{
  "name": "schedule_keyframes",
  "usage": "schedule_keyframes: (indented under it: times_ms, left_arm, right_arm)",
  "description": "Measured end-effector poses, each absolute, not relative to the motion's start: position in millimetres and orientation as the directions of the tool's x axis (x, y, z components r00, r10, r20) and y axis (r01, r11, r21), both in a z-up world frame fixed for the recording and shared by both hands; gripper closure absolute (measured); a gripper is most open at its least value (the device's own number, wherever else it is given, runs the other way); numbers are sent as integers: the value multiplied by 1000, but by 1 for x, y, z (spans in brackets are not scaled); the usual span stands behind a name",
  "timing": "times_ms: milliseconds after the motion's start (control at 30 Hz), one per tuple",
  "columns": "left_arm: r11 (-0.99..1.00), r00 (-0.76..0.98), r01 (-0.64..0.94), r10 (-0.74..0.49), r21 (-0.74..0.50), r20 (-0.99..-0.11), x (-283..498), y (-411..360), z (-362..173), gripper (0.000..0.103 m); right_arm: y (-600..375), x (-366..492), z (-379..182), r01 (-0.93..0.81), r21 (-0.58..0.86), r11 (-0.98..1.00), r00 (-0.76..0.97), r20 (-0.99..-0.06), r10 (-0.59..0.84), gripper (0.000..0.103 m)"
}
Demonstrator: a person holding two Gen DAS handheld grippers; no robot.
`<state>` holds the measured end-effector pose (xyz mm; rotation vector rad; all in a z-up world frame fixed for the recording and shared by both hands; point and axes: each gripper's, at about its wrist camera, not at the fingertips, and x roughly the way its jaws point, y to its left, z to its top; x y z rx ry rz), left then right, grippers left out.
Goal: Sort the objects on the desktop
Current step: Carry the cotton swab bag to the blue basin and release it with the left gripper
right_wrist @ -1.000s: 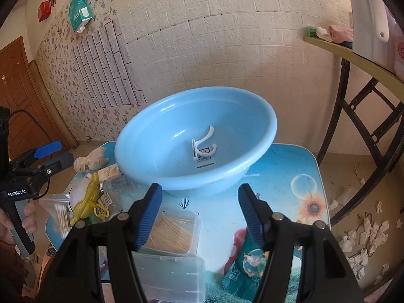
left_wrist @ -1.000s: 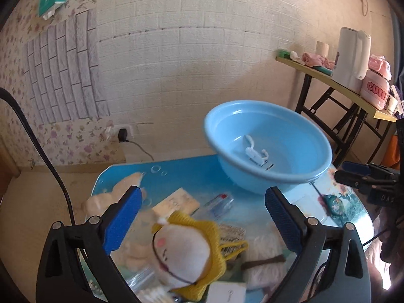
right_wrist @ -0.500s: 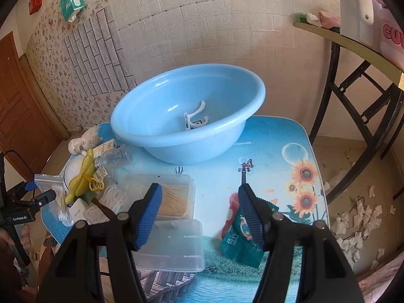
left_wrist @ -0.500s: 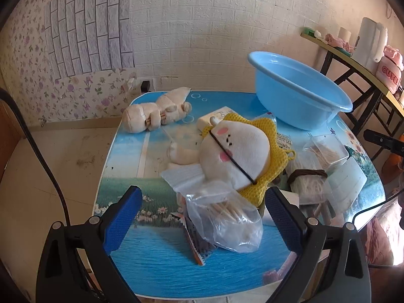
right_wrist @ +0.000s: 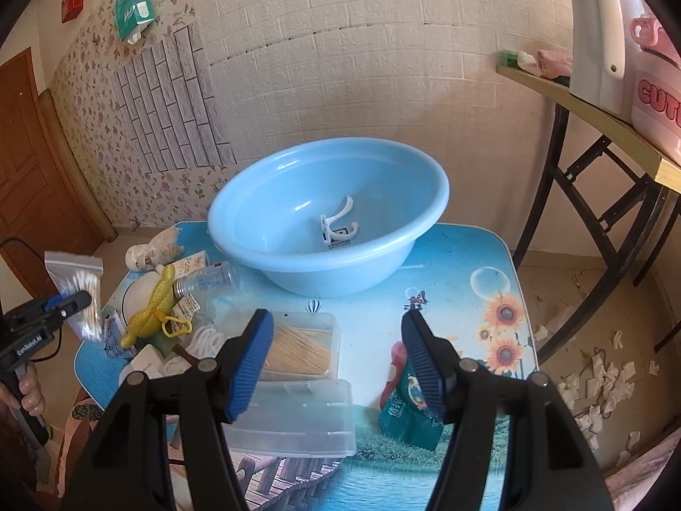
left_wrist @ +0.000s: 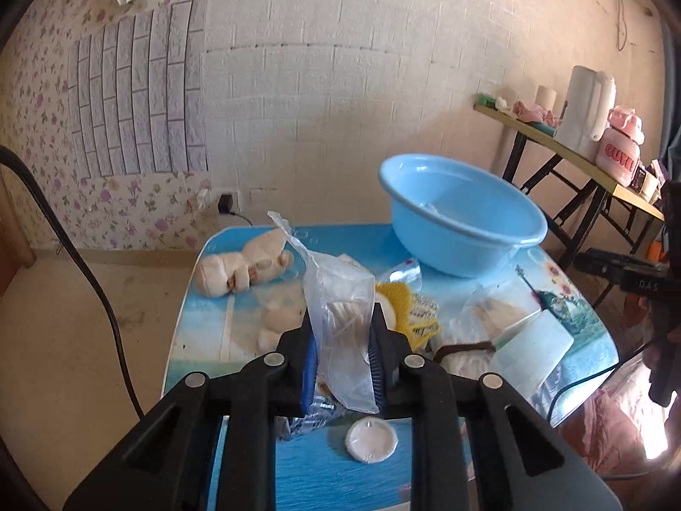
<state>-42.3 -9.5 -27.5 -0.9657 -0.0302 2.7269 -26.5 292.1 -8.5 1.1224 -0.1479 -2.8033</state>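
My left gripper is shut on a clear plastic bag of cotton swabs, lifted above the table's near-left part. In the right wrist view the same bag hangs at the far left in the left gripper. A light blue basin stands at the back of the table, with a white hook inside. My right gripper stands open above the table, with nothing between its fingers, over a clear toothpick box.
A pile lies left of centre: a yellow-hooded plush, a small bottle, a beige plush, a white round pad. A green snack packet lies near the front right. A folding side table with a kettle stands to the right.
The left gripper closed on the swab bag and lifted it off the pile. The right gripper drifted slightly, staying open.
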Motion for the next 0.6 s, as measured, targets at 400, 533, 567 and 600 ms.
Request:
schedule_keyframes:
  times_ms: [400,533,567,600]
  left_arm:
    - [-919,-762,-385,365,-78,-535,-119,73,27,84]
    - [-901,-751,-430,392,-57,-531,-152,113,30,82]
    - [-900,-749,-434,387,-42,-537,-159,121,28,82]
    - [-901,-746,-434,371,-20,-552,-167,131,24,77]
  right_arm:
    - [298,-47,-23,91,173,-981,-708,-681,-186,41]
    - [306,-52,-19,101,191,-976,-730,-652,-203,40]
    - [308,-53,-18,101,192,-976,-736,-645,-203,40]
    - [310,-54,-18,100,193,-976,-740,-642,-202,40]
